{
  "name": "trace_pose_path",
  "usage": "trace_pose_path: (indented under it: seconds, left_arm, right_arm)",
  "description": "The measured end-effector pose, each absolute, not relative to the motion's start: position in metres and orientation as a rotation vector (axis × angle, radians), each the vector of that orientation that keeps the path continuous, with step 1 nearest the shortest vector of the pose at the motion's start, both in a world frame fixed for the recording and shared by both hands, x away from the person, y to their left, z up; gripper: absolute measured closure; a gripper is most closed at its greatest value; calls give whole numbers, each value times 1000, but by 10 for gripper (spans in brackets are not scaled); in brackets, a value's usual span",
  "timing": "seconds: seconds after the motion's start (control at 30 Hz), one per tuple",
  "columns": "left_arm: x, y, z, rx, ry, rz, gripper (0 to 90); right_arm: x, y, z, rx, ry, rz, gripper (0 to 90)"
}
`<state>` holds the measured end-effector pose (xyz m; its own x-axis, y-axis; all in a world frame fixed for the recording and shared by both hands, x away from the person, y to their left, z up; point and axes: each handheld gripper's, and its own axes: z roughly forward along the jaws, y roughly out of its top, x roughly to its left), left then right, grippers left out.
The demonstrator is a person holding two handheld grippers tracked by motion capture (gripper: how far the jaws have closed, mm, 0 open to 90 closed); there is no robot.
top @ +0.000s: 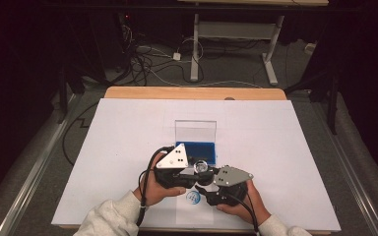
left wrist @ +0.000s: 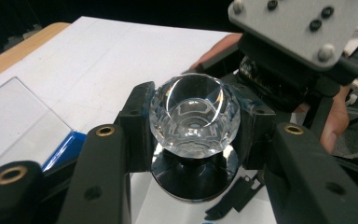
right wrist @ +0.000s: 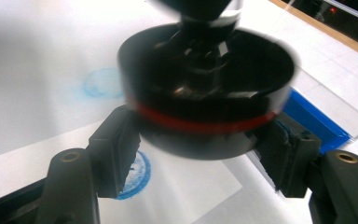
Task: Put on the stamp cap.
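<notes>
Left claw [left wrist: 193, 140] is clamped on the clear faceted crystal knob [left wrist: 193, 119] of a round black stamp w/ red band [right wrist: 205, 100], held over the near-centre white paper sheet [right wrist: 186, 196] on the worktop. Right claw [right wrist: 205, 154] grips the stamp's black base, jaws snug on both sides. Looks like the stamping step w/ one blue round print [right wrist: 133, 179] already down; next probably calls for a straight press down on bare paper.

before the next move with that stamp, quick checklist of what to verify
1. Left gripper clamped on the crystal knob: ok, jaws press both sides.
2. Right gripper gripping the black round base: ok, jaws sit on either side at the red band, though the view is blurred.
3. Stamp lifted off the paper sheet: ok.
4. Blue print already on the sheet: ok, a round mark shows, part hidden by a jaw.
5. Blue ink pad open and near: ok, clear lid raised.
6. Stamp face inked: cannot tell.
</notes>
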<state>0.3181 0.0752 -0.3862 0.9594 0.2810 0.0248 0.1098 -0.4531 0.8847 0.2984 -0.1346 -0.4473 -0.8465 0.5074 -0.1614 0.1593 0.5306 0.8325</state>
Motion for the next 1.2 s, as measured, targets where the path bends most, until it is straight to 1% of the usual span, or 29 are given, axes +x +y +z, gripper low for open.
trace_pose_path:
  seconds: [0.47,0.53,0.87,1.2]
  left_arm:
    - [320,91,-377,2036,298,248,545]
    - [320,94,-376,2045,303,265,545]
    - [324,110,-375,2069,344,324,545]
    - [328,119,-375,2094,373,375,545]
  right_arm:
    - [299,-146,-443,563,2310,1221,261]
    - [299,-150,-441,564,2289,1205,228]
    - [296,-175,-429,604,2186,1201,212]
    - [291,-204,-426,660,2121,1187,178]
